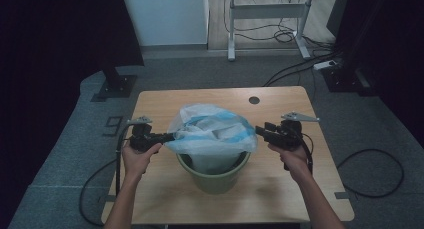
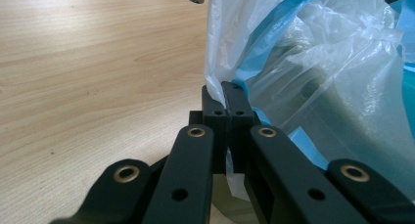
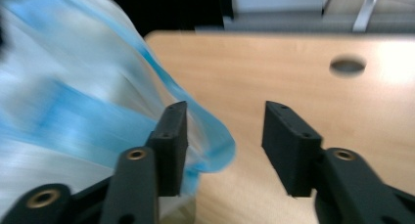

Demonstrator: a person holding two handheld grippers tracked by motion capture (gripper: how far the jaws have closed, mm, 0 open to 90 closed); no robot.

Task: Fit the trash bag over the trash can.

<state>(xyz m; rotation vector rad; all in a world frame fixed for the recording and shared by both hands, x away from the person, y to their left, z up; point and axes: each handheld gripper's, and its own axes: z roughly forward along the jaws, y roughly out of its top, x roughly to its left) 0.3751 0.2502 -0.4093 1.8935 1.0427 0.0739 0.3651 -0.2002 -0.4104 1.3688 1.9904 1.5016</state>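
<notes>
Translucent white-and-blue plastic bag [image 1: 212, 131] billows over a green round plastic bin [image 1: 214, 176] on the light wooden table [image 1: 280, 189]. At its left edge, the left gripper [image 2: 226, 94] pinches the film tight. On the right, the right gripper [image 3: 225, 143] stands spread, the bag's edge just beside one jaw.

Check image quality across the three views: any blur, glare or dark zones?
High view: dim, with black side margins, though the plastic bag and green bucket read fine. Left gripper view: sharp on the jaws pinching the bag edge, mild sheen on the wooden table. Right gripper view: motion blur smears the bag, and there's a bright patch near the table's cable hole.
</notes>
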